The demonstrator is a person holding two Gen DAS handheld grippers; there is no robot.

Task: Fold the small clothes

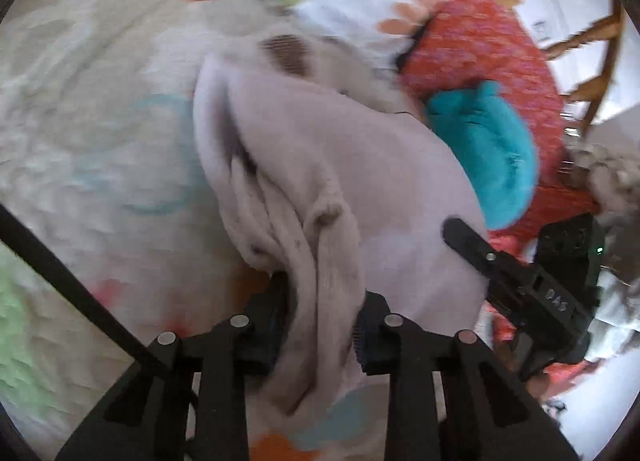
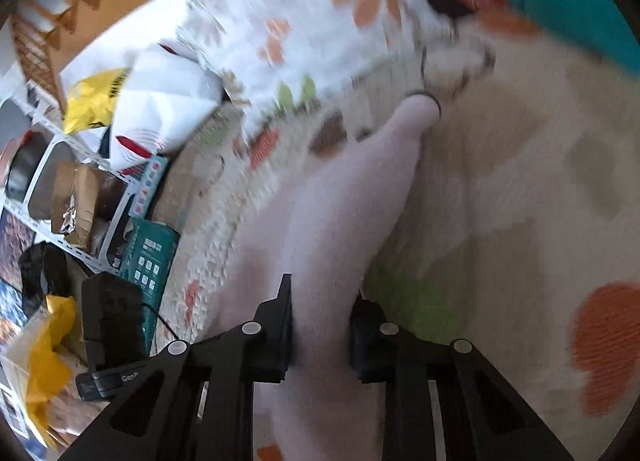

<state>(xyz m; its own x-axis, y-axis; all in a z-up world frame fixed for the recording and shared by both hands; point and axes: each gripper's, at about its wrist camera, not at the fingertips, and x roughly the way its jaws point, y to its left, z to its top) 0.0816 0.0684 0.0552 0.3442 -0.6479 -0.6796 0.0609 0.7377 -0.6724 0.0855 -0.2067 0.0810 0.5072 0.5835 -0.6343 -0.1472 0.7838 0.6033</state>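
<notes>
A pale pink garment (image 1: 320, 165) — soft, fleecy, its exact kind hard to tell through the motion blur — hangs bunched between my two tools above a flower-patterned quilt (image 1: 92, 133). My left tool (image 1: 320, 325) is clamped on a gathered, ribbed fold of it, the cloth spilling down between the fingers. My right tool (image 2: 322, 325) is clamped on another stretch of the same garment (image 2: 344, 213), which runs away from it as a long narrowing strip toward a rounded end. In the left view, my right tool (image 1: 480, 249) shows as a black finger pressed against the pink cloth's right side.

Just beyond the garment lies a teal cloth (image 1: 484, 153), resting on a red patterned fabric (image 1: 480, 53). Behind these stands a wooden chair (image 1: 580, 33). In the right view, off the quilt's left edge, white metal shelving (image 2: 72, 189) holds boxes, with a yellow bag (image 2: 96, 97) nearby.
</notes>
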